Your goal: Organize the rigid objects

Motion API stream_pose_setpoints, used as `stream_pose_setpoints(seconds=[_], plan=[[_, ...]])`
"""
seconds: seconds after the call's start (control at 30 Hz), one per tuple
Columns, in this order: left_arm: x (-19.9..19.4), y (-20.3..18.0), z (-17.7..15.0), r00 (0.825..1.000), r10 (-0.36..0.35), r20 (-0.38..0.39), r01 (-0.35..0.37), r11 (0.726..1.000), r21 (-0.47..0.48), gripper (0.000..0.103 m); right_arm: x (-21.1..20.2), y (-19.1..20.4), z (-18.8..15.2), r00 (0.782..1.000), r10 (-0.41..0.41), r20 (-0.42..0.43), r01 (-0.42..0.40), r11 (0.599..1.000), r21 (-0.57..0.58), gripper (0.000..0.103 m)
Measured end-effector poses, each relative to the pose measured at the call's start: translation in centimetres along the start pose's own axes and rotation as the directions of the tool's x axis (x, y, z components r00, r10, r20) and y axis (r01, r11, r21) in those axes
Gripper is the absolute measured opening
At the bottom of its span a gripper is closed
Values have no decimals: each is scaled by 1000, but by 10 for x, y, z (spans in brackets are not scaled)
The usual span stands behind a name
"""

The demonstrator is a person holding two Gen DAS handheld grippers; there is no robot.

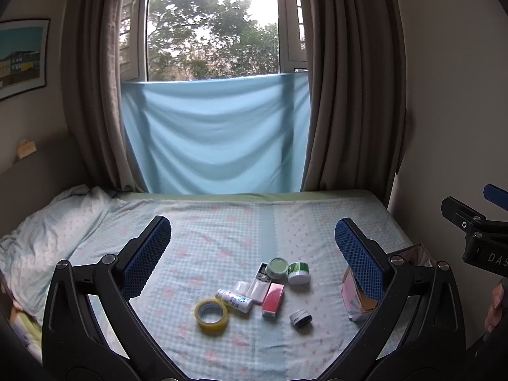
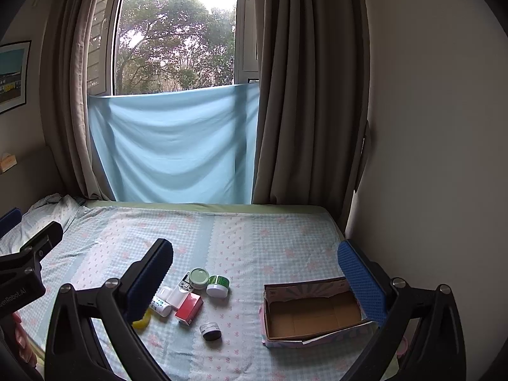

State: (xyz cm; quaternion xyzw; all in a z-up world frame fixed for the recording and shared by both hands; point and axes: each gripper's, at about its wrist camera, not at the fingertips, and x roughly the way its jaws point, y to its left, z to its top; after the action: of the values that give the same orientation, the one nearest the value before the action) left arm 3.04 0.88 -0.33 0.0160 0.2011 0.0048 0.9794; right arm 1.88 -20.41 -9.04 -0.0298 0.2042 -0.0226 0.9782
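Both the left gripper [image 1: 252, 247] and right gripper [image 2: 255, 266] are held wide apart, with nothing in them. Small jars [image 2: 217, 286] and tape [image 1: 211, 316] are spread on the bed [image 2: 270, 241], beside an open box [image 2: 312, 312].

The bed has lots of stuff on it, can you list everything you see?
tape: 1, yellow, nearest of the pile
red box: 1, red, mid pile
bottle: 1, white, beside tape
jars: 3, two green-white at back, one dark in front
white tube: 1, white, mid pile
carton: 1, empty, open, right of pile
bed: 1, blue-pink checked sheet
curtains: 2, brown, by window
blue cloth: 1, under window
picture: 1, left wall
left gripper: open
right gripper: open
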Motion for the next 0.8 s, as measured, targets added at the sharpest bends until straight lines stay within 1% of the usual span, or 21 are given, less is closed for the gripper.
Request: stream_pose_setpoints(seconds=[0.33, 0.47, 0.57, 0.67, 0.8], plan=[[4, 1, 0, 1000, 4, -7, -4, 1000, -1, 103, 3, 1, 2, 1000, 7, -9, -7, 1000, 2, 103], [14, 3, 4, 999, 17, -44, -18, 1000, -21, 103, 12, 2, 8, 999, 30, -43, -30, 1000, -1, 103], [24, 6, 1, 996, 46, -79, -49, 998, -46, 103, 26, 3, 11, 996, 47, -70, -48, 999, -19, 103], [41, 12, -11, 988, 80, -135, -91, 993, -77, 103, 45, 4, 9, 992, 79, -103, -83, 996, -45, 103], [65, 26, -40, 964, 129, -231, -158, 981, -111, 103, 79, 7, -2, 978, 128, -167, -142, 987, -72, 103]])
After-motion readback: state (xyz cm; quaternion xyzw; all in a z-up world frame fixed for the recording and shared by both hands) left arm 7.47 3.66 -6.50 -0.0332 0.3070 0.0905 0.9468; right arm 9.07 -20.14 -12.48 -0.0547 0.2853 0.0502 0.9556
